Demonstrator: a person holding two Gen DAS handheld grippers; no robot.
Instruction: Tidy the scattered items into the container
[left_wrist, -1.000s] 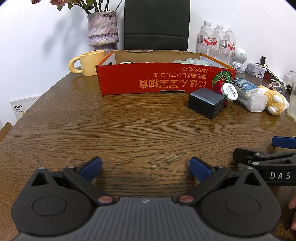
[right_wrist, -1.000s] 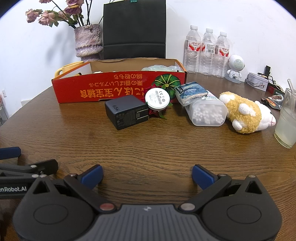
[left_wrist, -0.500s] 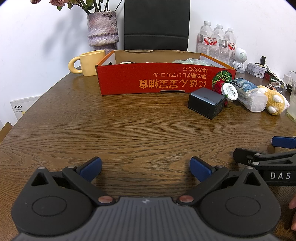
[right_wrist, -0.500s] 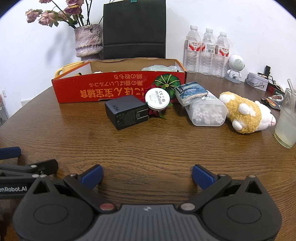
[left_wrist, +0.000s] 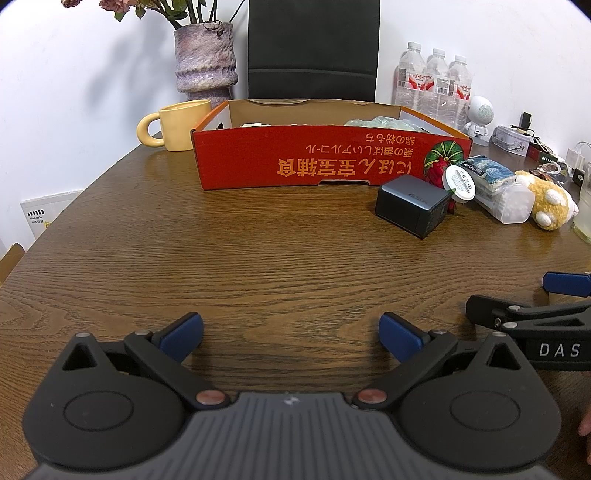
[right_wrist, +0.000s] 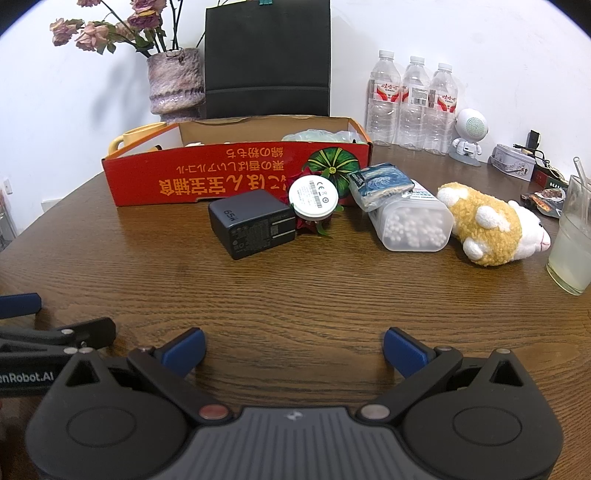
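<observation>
- Nearest: left gripper (left_wrist: 291, 328) and right gripper (right_wrist: 293, 345), both low over the wooden table (left_wrist: 258, 258), fingers spread wide, nothing between them. Two grippers, side by side.
- Risk here: collision of the two grippers if both swing toward the same cluster, since they sit so close together.
- Mid-table, just before the box: one dark charger (right_wrist: 251, 223), prongs facing the right gripper; one white round disc (right_wrist: 313, 195) leaning on one red flower ornament (right_wrist: 314, 225).
- Risk: smooth blocky charger likely to slip or twist out of a shallow pinch; disc likely to topple or roll if the charger is nudged.
- Beside these: one clear tub of cotton swabs (right_wrist: 412, 221) lying on its side, one blue-patterned packet (right_wrist: 380, 184) resting on top of it, one plush toy (right_wrist: 491, 229) touching the tub's end.
- Risk: packet sliding off if the tub is lifted; one glass of drink (right_wrist: 570, 251) near the plush, easy to knock over.
- Farther: one red cardboard box (left_wrist: 332, 162), open-topped, some pale things already inside, hard to identify; six items outside it.
- Behind: one yellow mug (left_wrist: 177, 125), one vase (left_wrist: 205, 59), three water bottles (right_wrist: 412, 103).
</observation>
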